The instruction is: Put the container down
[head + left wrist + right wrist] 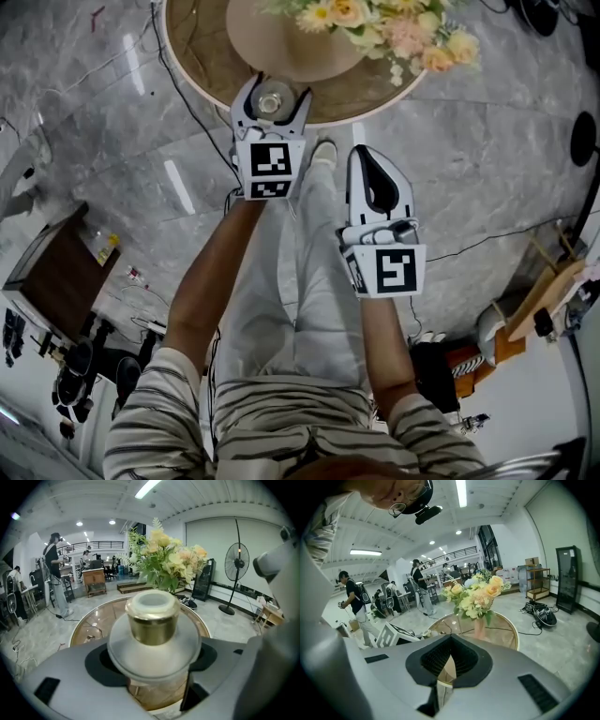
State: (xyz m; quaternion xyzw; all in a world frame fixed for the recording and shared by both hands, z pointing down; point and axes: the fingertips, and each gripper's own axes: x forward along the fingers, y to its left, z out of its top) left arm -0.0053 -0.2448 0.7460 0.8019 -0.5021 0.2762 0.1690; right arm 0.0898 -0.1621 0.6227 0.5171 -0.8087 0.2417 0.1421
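Observation:
The container (270, 101) is a clear glass jar with a gold collar and a frosted white lid (151, 603). My left gripper (272, 89) is shut on the jar's glass body (154, 644) and holds it upright above the near edge of the round glass-topped table (202, 56). In the left gripper view the jar fills the gap between the grey jaws of the left gripper (152, 672). My right gripper (367, 159) hangs lower and to the right, off the table and over the floor. The right gripper (440, 679) has its black pads together with nothing between them.
A bouquet of yellow and pink flowers (394, 28) stands in a pink vase (291, 37) in the middle of the table. Cables cross the marble floor (112, 112). A brown cabinet (56, 272) stands left, a fan (236, 562) right. People (56, 573) stand far back.

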